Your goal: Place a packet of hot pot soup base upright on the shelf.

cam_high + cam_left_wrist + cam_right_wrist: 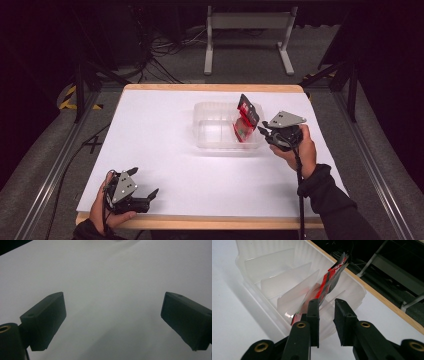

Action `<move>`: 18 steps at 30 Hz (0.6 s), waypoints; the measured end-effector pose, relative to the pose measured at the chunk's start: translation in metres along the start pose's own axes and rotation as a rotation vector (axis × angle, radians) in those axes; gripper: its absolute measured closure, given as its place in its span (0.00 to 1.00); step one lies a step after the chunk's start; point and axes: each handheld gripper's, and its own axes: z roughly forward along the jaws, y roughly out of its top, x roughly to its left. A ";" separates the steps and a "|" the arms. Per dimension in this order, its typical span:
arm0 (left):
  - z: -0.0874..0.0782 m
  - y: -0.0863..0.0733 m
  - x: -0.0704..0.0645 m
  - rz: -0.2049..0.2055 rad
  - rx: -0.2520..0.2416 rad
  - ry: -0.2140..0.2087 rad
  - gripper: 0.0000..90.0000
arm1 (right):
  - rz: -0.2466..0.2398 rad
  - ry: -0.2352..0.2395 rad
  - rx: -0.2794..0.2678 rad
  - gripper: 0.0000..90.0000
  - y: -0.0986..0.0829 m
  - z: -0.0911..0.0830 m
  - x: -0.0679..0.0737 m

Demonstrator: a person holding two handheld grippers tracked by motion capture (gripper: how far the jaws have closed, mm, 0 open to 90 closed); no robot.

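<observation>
The worktop (pixel 165 150) is a white sheet with a wooden rim, and most of it lies bare. A clear plastic bin (pixel 212 131) with thin dividers stands on it, toward the far edge and right of the middle. In the right gripper view the bin (pixel 262 262) shows several upright partitions that split it into narrow compartments.

A red, black and silver packet (pixel 245 122) stands tilted in the right end of the bin, its top corner rising above the rim and leaning toward the far edge. In the right gripper view the packet (pixel 329 281) sits in the end compartment, between the last divider and the bin's end wall.

The right gripper (pixel 264 131), held in a hand at the right edge of the worktop, is just beside the right end of the bin. In its own view the right gripper (pixel 325 312) has its jaws a little apart, with a clear gap between them; they hover over the bin's rim just below the packet, and hold nothing.

The left gripper (pixel 145 186) rests near the near left corner, well apart from the bin. In its own view the left gripper (pixel 112 320) has its jaws wide apart over bare white surface.
</observation>
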 end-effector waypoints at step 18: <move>0.000 0.000 -0.001 -0.004 0.005 -0.001 0.08 | -0.084 0.045 0.037 0.72 -0.020 -0.024 -0.002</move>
